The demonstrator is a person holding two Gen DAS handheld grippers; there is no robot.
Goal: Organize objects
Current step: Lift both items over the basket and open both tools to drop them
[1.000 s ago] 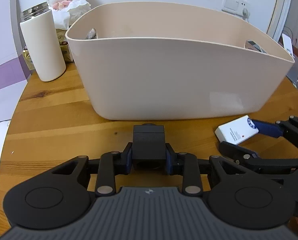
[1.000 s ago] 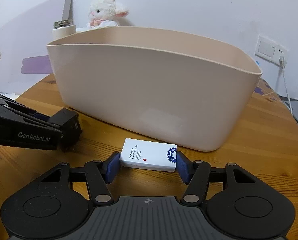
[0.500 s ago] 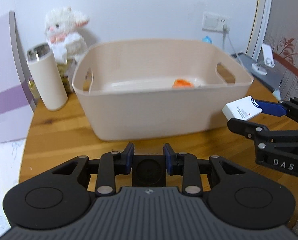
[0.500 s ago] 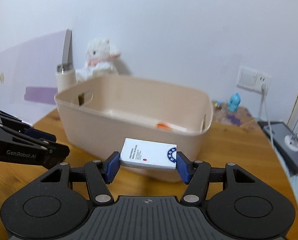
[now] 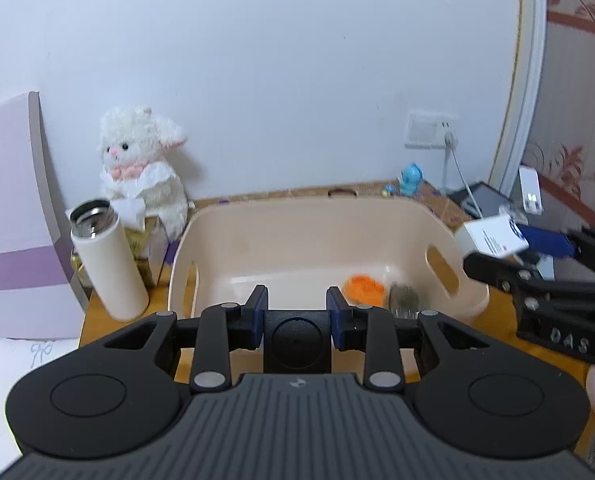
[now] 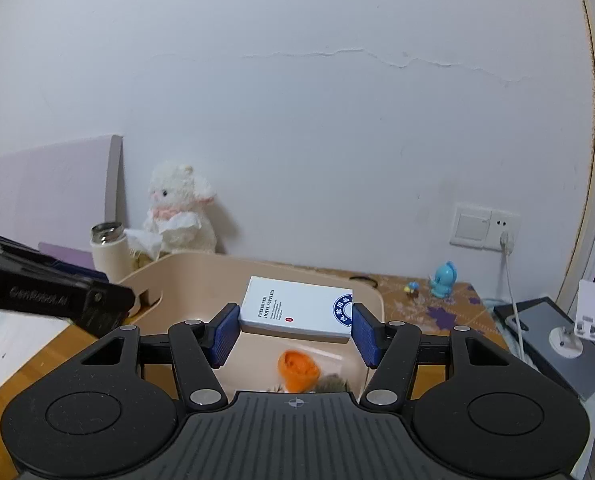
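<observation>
My left gripper (image 5: 296, 307) is shut on a small black box (image 5: 296, 340) and holds it above the near wall of the beige tub (image 5: 281, 216). My right gripper (image 6: 293, 326) is shut on a white card box (image 6: 295, 307) with a blue seal, held over the tub (image 6: 185, 261). That white box also shows in the left wrist view (image 5: 491, 234), above the tub's right end. Inside the tub lie an orange object (image 5: 364, 290) and a grey fuzzy object (image 5: 407, 300).
A white thermos (image 5: 107, 260) and a plush lamb (image 5: 141, 168) stand left of the tub. A blue figurine (image 5: 411, 178), a wall socket with cable (image 5: 429, 134) and a tablet (image 6: 557, 340) are at the right. The table is wooden (image 6: 29, 356).
Both grippers have risen from table level with their boxes and now hang over the tub. The tub's inside has come into view.
</observation>
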